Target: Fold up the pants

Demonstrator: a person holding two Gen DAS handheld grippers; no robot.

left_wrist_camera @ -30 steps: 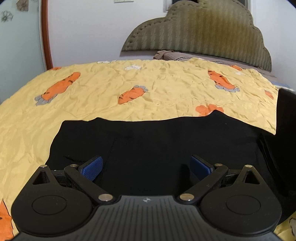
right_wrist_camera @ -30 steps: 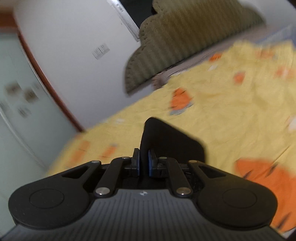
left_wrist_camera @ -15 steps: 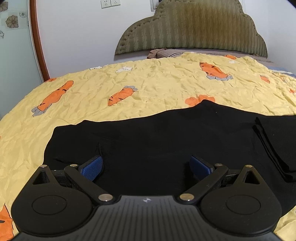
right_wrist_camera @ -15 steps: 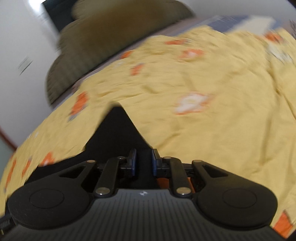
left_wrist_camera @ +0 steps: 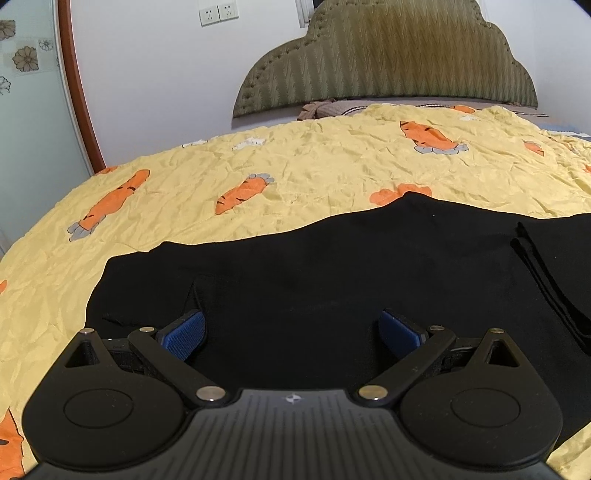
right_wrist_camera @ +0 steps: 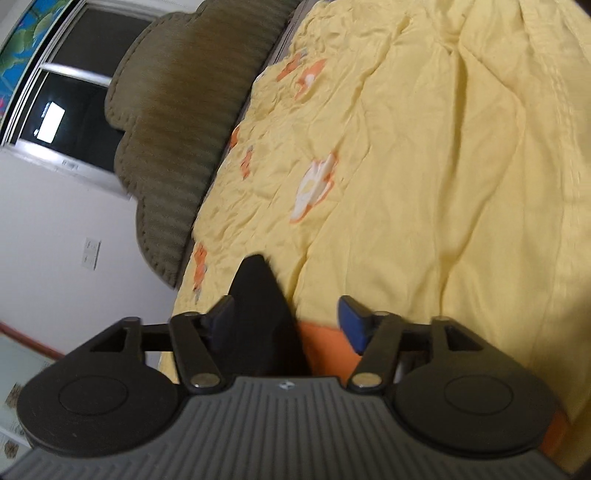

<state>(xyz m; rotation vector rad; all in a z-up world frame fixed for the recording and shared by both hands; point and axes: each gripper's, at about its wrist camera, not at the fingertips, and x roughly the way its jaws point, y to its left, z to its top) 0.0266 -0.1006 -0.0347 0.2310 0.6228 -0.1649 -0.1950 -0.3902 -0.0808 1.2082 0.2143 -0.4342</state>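
Black pants lie flat across the yellow carrot-print bedspread in the left wrist view. A folded-over end with stacked edges lies at the right. My left gripper is open and empty, low over the near edge of the pants. In the right wrist view my right gripper is open, rolled sideways. A black corner of the pants lies between its jaws, next to the left fingertip.
A padded olive headboard and a pillow edge stand at the far end of the bed. A white wall with sockets and a glass door with a wooden frame are at the left. A window shows in the right wrist view.
My right gripper carried the pant end over, rolled sideways and opened, letting the cloth go. The folded end now lies on the pants at the right. My left gripper stayed open.
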